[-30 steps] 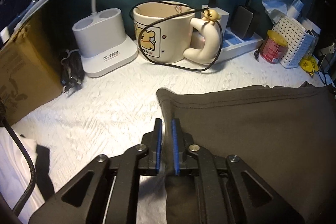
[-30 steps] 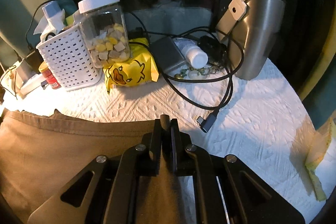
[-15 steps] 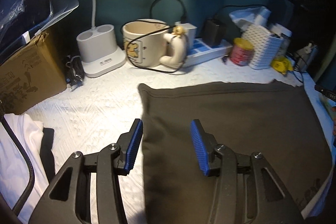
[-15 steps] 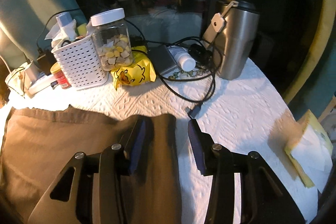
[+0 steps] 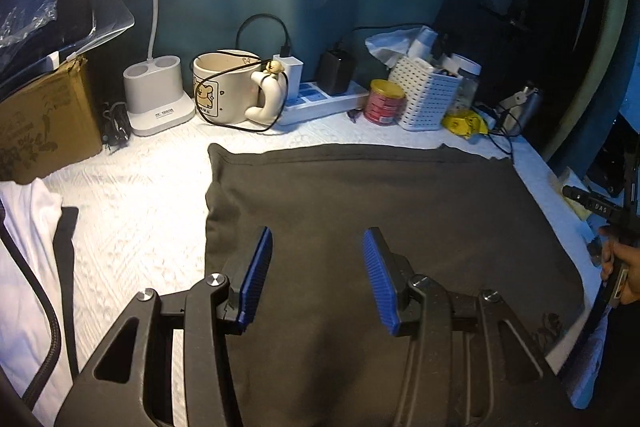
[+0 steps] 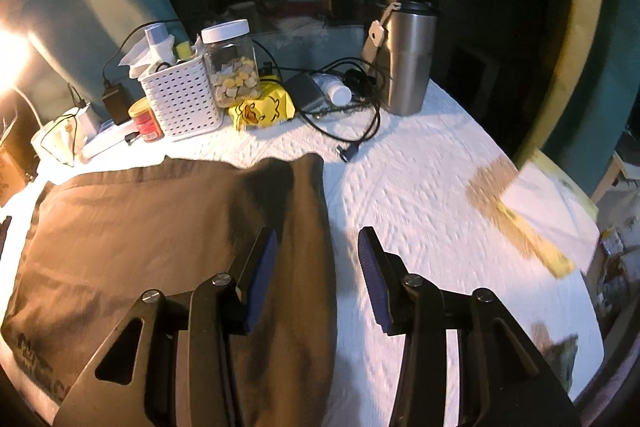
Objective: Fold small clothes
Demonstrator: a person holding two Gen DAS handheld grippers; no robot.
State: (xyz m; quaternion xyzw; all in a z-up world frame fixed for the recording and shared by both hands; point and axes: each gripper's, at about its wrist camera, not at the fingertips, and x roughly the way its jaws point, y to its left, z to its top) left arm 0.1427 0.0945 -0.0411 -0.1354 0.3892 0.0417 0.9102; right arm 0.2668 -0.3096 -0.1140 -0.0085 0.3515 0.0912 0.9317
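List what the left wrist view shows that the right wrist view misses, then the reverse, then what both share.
Only the left wrist view: the left gripper, open above the dark garment, the cardboard box, the lamp base and white clothing.

Only the right wrist view: the right gripper, open over the garment's right edge, and the loose black cable.

Both: the garment lying flat, the white basket, the red can, the yellow packet and the steel tumbler.

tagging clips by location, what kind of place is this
Probably a cluttered desk or side table in someone's home: a cartoon mug beside a lamp base, a power strip with chargers, and a snack jar.
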